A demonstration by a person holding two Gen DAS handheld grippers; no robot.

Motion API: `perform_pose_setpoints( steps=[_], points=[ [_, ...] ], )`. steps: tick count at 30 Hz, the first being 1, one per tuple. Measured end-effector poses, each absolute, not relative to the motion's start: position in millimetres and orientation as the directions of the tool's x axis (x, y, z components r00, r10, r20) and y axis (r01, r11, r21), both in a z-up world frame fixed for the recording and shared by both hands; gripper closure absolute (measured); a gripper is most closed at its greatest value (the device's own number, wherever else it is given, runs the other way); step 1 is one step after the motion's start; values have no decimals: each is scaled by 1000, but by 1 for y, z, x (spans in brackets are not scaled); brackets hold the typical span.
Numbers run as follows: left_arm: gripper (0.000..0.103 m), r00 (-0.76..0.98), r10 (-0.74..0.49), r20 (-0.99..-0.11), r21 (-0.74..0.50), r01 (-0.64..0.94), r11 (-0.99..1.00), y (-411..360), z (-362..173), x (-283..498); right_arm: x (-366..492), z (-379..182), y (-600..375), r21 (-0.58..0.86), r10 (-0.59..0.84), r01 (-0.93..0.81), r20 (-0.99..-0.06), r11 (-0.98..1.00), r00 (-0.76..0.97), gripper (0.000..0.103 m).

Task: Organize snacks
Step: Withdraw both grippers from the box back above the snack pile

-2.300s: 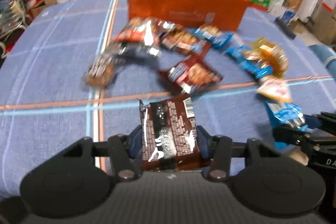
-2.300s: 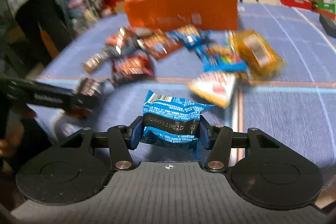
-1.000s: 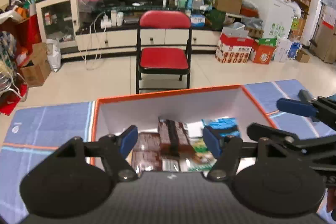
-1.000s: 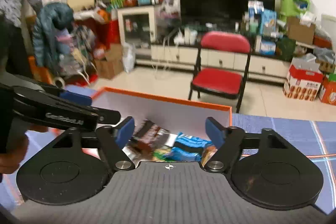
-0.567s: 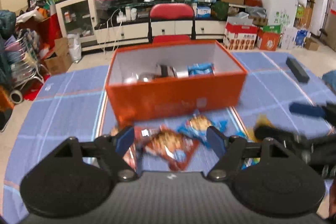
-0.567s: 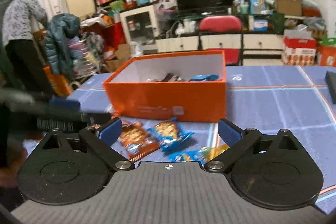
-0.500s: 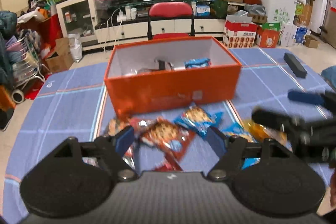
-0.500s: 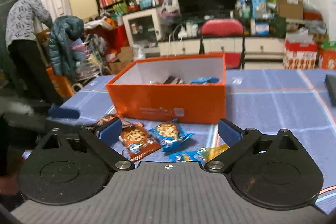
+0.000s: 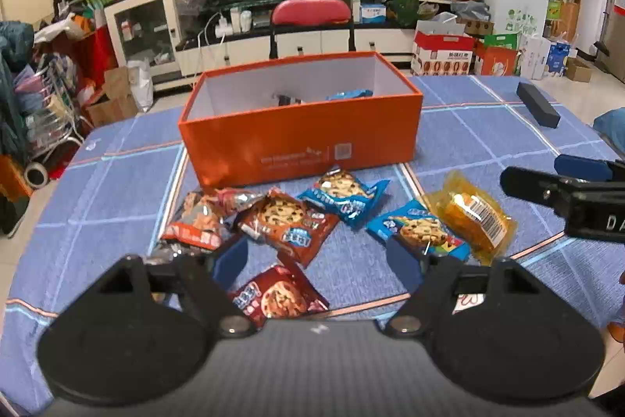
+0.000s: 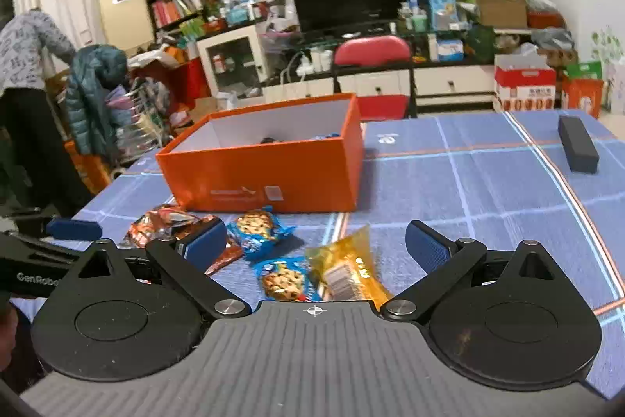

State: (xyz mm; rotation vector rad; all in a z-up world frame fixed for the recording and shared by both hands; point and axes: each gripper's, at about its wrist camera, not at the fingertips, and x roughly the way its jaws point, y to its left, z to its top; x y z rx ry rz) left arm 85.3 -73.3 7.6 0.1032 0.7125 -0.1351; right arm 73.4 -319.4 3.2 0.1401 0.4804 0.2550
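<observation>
An orange box stands on the blue checked tablecloth, with a few snack packs inside; it also shows in the right wrist view. Several snack packs lie in front of it: a red cookie pack, an orange-brown cookie pack, a blue cookie pack, another blue pack and a yellow pack. My left gripper is open and empty above the red pack. My right gripper is open and empty above the yellow pack.
A dark case lies on the table at the far right. A red chair stands behind the box. A person stands at the left, off the table. The right gripper's body shows at the right of the left wrist view.
Both grippers held snack packs, dropped them in the orange box and opened. They have since pulled back toward the near side and lowered over the loose packs.
</observation>
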Motion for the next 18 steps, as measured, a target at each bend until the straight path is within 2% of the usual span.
perform_pose_setpoints(
  steps=[6,13,18],
  points=[
    [25,739,-81,-668,41,146,988,-70,0,88,83,-3,-315,184,283,-222,-451,957,846,12],
    [19,730,-87,-678,15,133,991,-56,-11,93,91,-12,-294,135,264,-226,-479,965,837,13],
    [17,725,-108,-680,-10,138,990,-38,-17,94,67,-14,-263,160,290,-243,-460,957,839,13]
  ],
)
